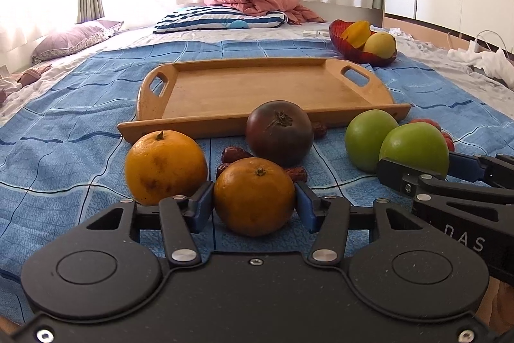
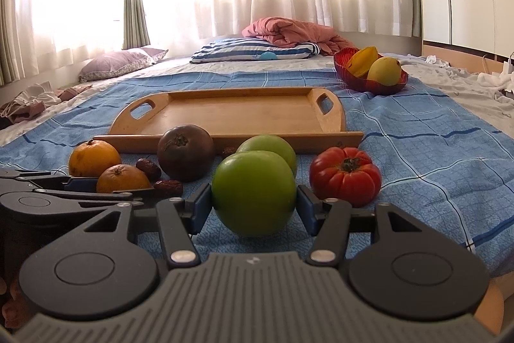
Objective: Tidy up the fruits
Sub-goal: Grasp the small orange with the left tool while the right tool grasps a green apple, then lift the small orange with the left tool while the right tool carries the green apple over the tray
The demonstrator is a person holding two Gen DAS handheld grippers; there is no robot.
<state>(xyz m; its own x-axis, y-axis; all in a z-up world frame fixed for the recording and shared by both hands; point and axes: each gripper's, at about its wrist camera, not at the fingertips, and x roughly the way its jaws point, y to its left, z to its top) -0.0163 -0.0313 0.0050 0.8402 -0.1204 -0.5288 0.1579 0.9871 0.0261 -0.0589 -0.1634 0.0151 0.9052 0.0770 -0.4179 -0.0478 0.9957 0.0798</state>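
- Left wrist view: the left claw (image 1: 254,204) sits with its blue pads (image 1: 203,205) against both flanks of the near orange (image 1: 253,196), clamped on it while the fruit rests on the blue bedspread (image 1: 64,150) of the bed.
- The orange is close to round, with no marked long axis; its stem end tilts up and away, toward the wooden tray (image 1: 257,89).
- A clean lift probably calls for a straight rise, since the second orange (image 1: 165,166) and the dates (image 1: 232,155) lie just beside it.
- Right wrist view: the right claw (image 2: 253,208) is clamped on the near green fruit (image 2: 253,193), pads at its widest girth; it too rests on the bedspread.
- This fruit is slightly squat; its stem is not visible, so its pointing cannot be told.
- The other green fruit (image 2: 273,147) touches it from behind and the red tomato (image 2: 345,177) lies near, so a level carry to the empty tray seems safest.
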